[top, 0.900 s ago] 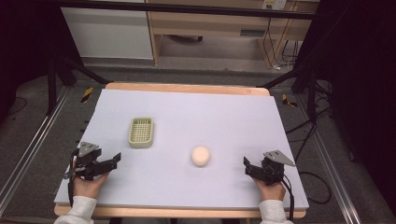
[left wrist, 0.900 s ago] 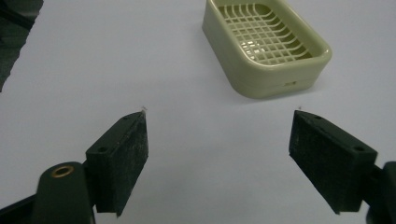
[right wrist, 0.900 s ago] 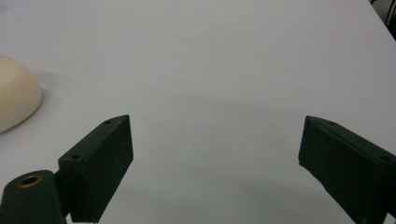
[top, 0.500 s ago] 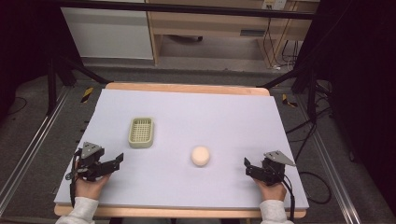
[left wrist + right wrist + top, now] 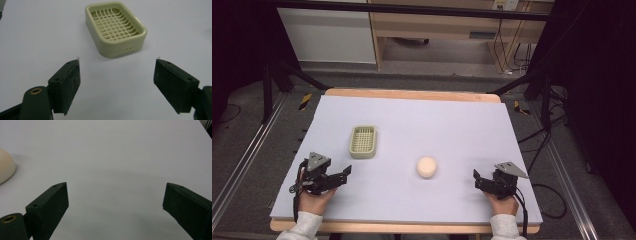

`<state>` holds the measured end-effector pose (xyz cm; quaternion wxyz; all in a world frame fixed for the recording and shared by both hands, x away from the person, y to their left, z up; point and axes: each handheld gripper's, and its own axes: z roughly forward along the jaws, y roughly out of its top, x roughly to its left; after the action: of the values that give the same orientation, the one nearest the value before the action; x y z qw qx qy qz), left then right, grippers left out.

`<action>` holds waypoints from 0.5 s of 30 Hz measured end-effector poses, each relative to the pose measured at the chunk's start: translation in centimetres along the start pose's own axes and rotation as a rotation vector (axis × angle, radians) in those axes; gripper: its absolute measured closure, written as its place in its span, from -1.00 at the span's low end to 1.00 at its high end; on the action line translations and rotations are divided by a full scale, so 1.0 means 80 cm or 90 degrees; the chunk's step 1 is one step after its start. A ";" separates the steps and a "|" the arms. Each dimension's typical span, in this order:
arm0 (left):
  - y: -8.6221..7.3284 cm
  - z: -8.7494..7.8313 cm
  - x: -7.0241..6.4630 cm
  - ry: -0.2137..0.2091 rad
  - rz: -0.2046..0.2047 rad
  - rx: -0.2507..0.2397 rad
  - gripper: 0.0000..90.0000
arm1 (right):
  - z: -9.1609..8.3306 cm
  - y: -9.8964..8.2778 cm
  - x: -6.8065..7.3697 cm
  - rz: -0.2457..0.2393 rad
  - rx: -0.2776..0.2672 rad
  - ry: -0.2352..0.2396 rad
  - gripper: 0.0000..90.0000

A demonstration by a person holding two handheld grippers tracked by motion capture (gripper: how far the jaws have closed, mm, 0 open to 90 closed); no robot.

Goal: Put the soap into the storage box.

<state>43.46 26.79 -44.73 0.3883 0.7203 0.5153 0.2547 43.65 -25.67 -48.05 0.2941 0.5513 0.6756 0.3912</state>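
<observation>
Soap (image 5: 426,167) sits bare on table centre, well apart from empty dish (image 5: 363,141). Left gripper (image 5: 343,173) and right gripper (image 5: 477,176) both wide open, holding nothing. Nothing started, judging by layout.

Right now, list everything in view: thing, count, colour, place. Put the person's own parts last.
soap dish: one, pale green with a grid floor, empty, left of centre on the table, ahead of the left gripper; also in the left gripper view.
round soap: one, cream, near the middle, apart from the dish; its edge shows in the right gripper view.
table: one, pale lavender top with a wooden rim.
cabinet: one, white, on the floor beyond the table.
left gripper: one, black, near-left corner, jaws open, holding nothing.
right gripper: one, black, near-right corner, jaws open, holding nothing.
hands: two, white sleeves, at the near edge.
</observation>
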 end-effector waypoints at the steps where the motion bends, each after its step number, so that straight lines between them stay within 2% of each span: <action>1: 0.001 0.001 -0.003 -0.003 -0.001 0.000 -0.53 | 0.000 0.000 0.000 0.001 -0.001 0.002 -0.85; 8: 0.004 0.001 -0.008 -0.012 0.004 0.002 -0.53 | 0.001 -0.001 0.000 0.003 0.001 0.003 -0.85; 10: 0.004 0.001 -0.012 -0.018 -0.002 0.001 -0.53 | 0.001 -0.002 0.000 0.003 0.001 0.003 -0.85; 15: 0.008 0.001 -0.021 -0.023 0.015 -0.001 -0.53 | 0.002 -0.002 0.000 0.002 0.003 0.001 -0.85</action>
<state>43.26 25.10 -44.20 0.3954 0.7304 0.4995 0.2463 43.71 -25.61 -48.29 0.2912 0.5529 0.6759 0.3908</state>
